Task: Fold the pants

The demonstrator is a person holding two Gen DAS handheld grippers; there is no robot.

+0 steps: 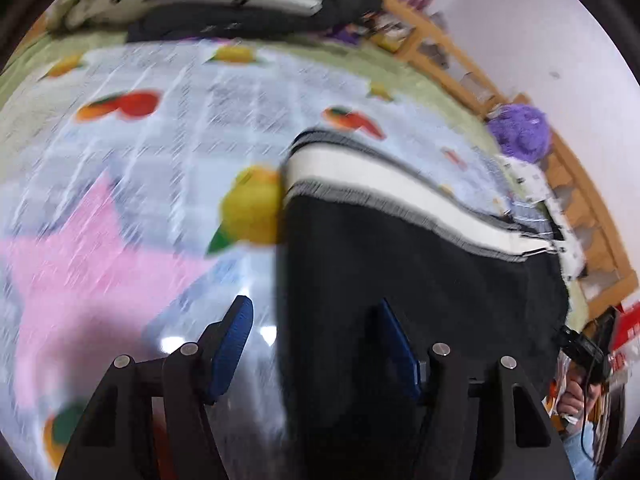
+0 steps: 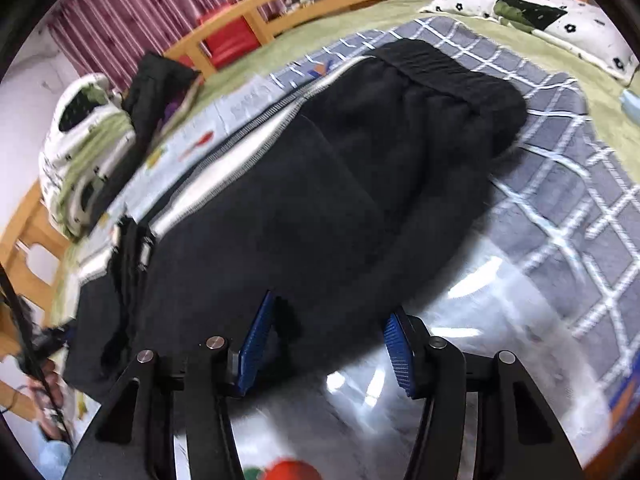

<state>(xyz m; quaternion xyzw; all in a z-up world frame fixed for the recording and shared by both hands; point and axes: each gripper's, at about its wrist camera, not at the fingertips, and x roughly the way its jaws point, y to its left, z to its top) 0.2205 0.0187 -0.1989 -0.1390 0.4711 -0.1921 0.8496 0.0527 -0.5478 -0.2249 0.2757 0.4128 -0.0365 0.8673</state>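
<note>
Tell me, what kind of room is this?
Most likely a bedroom: the black pants lie on a bed with a wooden bed frame, a flower-print pillow sits at one end, and a fruit-print plastic sheet covers the bedding.

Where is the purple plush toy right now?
In the left wrist view the purple plush toy sits at upper right, at the bed's far edge against the wooden frame, beyond the striped side of the black pants.
</note>
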